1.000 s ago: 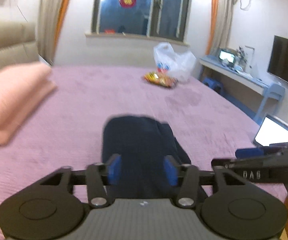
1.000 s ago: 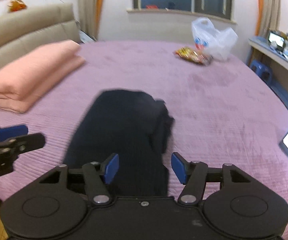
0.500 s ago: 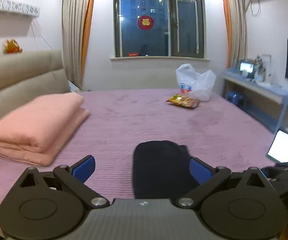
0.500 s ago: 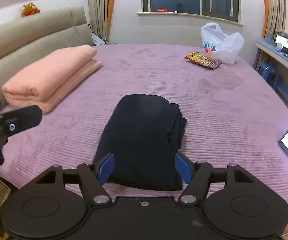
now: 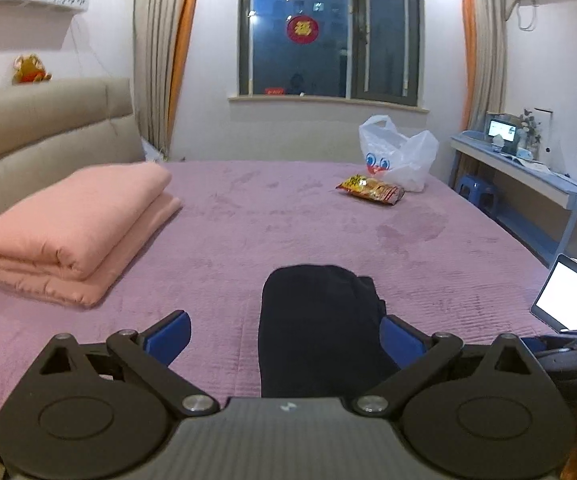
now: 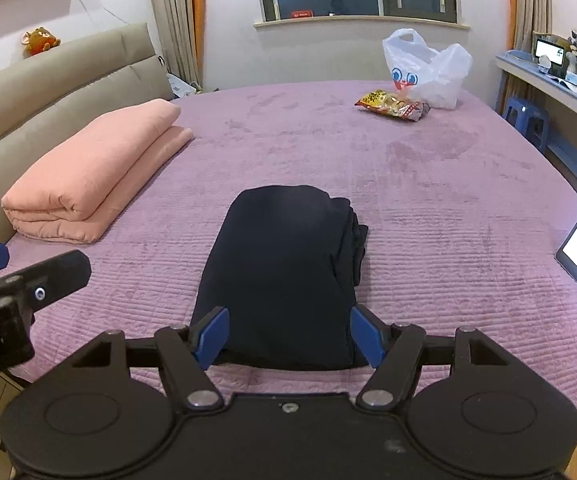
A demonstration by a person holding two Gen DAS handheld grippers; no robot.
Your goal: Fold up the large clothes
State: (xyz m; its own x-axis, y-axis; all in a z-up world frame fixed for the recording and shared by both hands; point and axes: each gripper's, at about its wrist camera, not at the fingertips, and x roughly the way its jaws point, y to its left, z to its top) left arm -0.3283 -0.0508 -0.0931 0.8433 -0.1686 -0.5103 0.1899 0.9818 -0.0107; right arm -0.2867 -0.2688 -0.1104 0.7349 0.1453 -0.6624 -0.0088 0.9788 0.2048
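Observation:
A dark navy garment [image 6: 284,264] lies folded into a compact rectangle on the purple bedspread [image 6: 428,208], near the bed's front edge. In the left wrist view the same garment [image 5: 316,320] lies ahead, just right of centre. My left gripper [image 5: 284,332] hangs above the bed with its blue pads spread wide and nothing between them. My right gripper [image 6: 288,334] is also open, raised over the near end of the garment without touching it. The left gripper's finger [image 6: 44,276] shows at the left edge of the right wrist view.
A folded pink quilt [image 5: 76,232] lies at the left by the beige headboard [image 5: 40,128]. A white plastic bag [image 5: 398,156] and a snack packet [image 5: 370,189] sit at the far side. An open laptop [image 5: 572,300] rests at the right edge. A blue desk [image 5: 528,176] stands beyond.
Both grippers rose and drew back from the garment. The left jaws opened wide and let the cloth go. The garment now lies flat and still.

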